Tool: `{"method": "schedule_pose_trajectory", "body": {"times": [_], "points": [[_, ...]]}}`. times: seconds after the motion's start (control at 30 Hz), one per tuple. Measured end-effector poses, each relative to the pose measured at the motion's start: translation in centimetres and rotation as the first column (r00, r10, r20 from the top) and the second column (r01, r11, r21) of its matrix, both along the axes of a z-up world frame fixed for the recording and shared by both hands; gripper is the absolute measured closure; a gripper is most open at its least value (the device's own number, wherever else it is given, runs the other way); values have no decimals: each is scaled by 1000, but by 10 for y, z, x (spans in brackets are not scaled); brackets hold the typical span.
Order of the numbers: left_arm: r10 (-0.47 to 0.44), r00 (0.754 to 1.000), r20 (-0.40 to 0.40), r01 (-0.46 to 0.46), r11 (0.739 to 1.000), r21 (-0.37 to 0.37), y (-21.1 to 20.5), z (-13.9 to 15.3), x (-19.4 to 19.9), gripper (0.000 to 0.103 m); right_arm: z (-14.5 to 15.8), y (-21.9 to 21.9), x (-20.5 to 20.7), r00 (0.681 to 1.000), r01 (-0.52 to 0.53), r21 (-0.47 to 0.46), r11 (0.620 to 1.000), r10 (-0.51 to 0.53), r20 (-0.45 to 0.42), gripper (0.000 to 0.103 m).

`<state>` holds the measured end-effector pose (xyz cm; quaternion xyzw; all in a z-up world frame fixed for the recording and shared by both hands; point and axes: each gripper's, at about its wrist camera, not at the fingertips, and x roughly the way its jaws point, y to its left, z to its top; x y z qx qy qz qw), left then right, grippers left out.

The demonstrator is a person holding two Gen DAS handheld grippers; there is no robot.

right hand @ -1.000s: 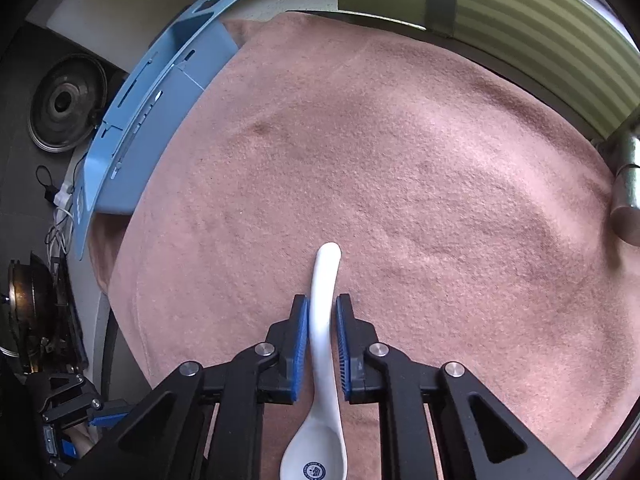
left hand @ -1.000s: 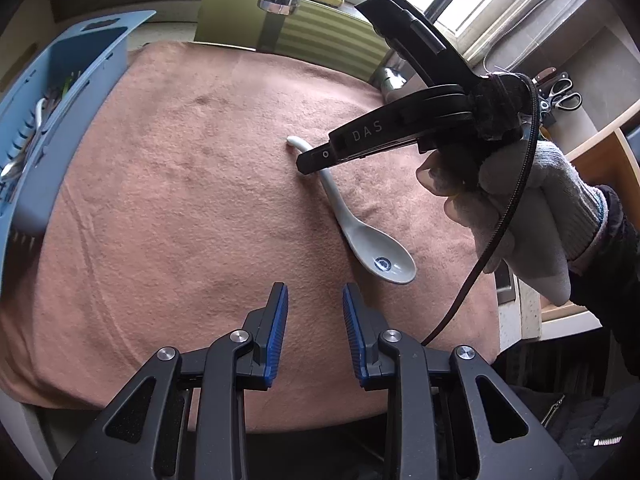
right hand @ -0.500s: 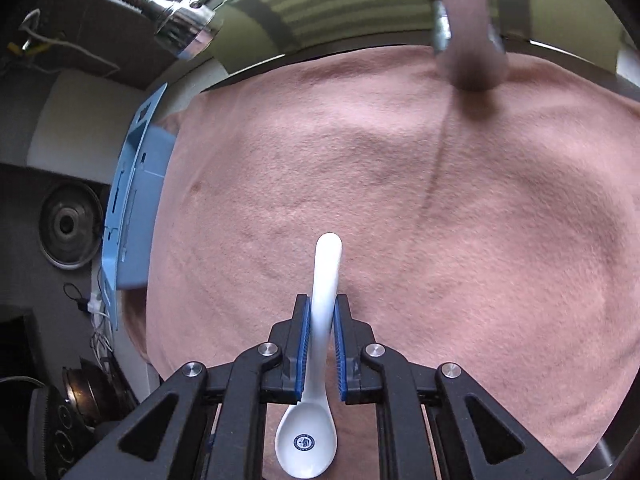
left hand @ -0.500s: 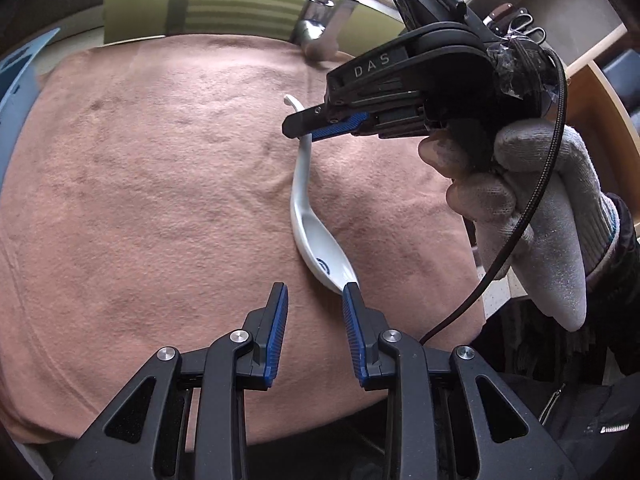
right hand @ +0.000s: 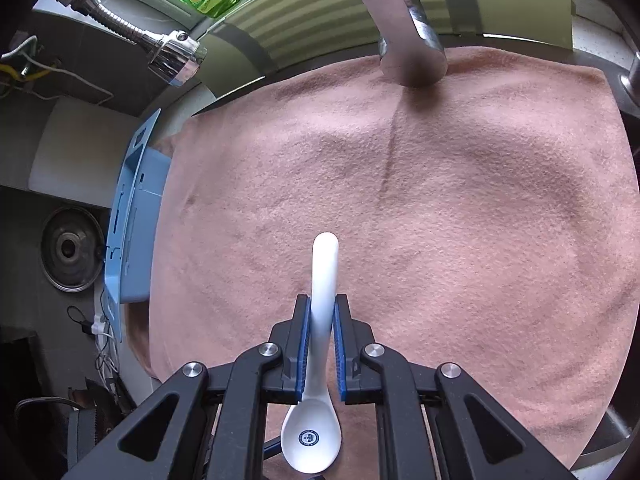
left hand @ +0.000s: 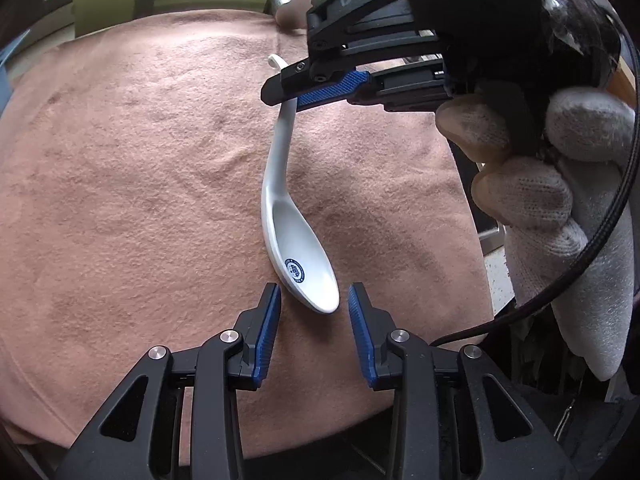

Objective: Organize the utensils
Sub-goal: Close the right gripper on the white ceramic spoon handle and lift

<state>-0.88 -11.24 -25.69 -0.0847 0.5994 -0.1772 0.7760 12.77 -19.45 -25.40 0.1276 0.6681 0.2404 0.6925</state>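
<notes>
At the far left of the right wrist view, a blue plastic basket (right hand: pixel 134 216) stands beside the edge of the pink towel (right hand: pixel 460 220) that covers the work surface. A chrome spray head (right hand: pixel 176 54) hangs above the towel's far left corner, and a thick chrome faucet (right hand: pixel 408 28) comes down at its far edge.

The left gripper (left hand: pixel 314 304) is low in its own view. Its blue fingers (left hand: pixel 267 334) stand apart and have just been opening; the bowl of the white ceramic spoon (left hand: pixel 298 264) lies just ahead of the gap, touching neither pad.

To the right, the right gripper (right hand: pixel 321 344) is clamped on the spoon's handle, which passes between its pads and sticks out beyond them. A hand in a white glove (left hand: pixel 560 216) holds this gripper. I cannot tell if the bowl rests on the towel.
</notes>
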Motion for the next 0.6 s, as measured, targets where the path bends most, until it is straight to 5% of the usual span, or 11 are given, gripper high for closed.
{"method": "schedule_pose_trajectory", "body": {"times": [0.17, 0.27, 0.6], "points": [[-42, 999, 17, 41, 997, 62, -1, -3, 2, 71, -2, -4, 1, 1000, 19, -6, 1000, -19, -13, 93], [-44, 999, 13, 44, 998, 55, 8, -4, 3, 80, -2, -8, 3, 999, 42, 5, 999, -42, -18, 92], [12, 999, 36, -14, 998, 60, 41, 1, 12, 81, -13, -13, 14, 992, 110, 35, 993, -108, -63, 89]]}}
